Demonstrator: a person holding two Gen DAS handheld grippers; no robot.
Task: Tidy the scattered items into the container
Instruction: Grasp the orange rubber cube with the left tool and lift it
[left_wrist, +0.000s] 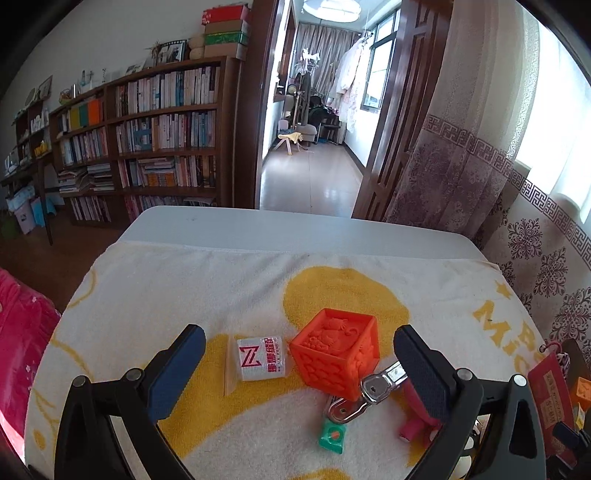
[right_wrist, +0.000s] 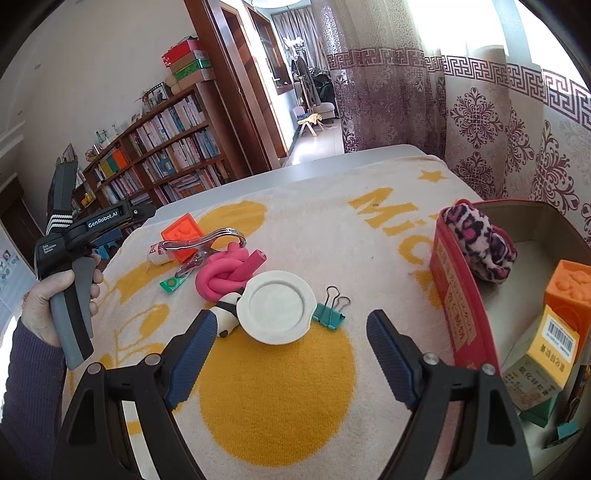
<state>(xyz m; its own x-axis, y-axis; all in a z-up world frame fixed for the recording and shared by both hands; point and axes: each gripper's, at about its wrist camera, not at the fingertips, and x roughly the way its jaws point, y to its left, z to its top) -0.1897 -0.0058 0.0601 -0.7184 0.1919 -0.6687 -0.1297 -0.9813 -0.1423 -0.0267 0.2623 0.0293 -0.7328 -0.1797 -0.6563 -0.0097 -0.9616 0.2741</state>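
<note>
My left gripper (left_wrist: 299, 350) is open, its fingers on either side of an orange embossed cube (left_wrist: 338, 352) without touching it. Left of the cube lies a small white packet (left_wrist: 260, 358); in front lie a metal clamp (left_wrist: 369, 393), a green tag (left_wrist: 332, 437) and a pink foam twist (left_wrist: 417, 413). My right gripper (right_wrist: 291, 332) is open and empty just short of a white round lid (right_wrist: 276, 306), a panda toy (right_wrist: 227, 314) and a teal binder clip (right_wrist: 330, 312). The red box (right_wrist: 463, 306) at right holds a leopard pouch (right_wrist: 480, 240), an orange cube (right_wrist: 569, 291) and a yellow carton (right_wrist: 543, 362).
A white and yellow towel (right_wrist: 280, 398) covers the table, whose far edge (left_wrist: 295, 225) lies ahead. A hand (right_wrist: 48, 299) holds the left gripper at the towel's left side. A pink cloth (left_wrist: 18, 332) lies off the table's left; curtains (right_wrist: 498, 140) hang behind.
</note>
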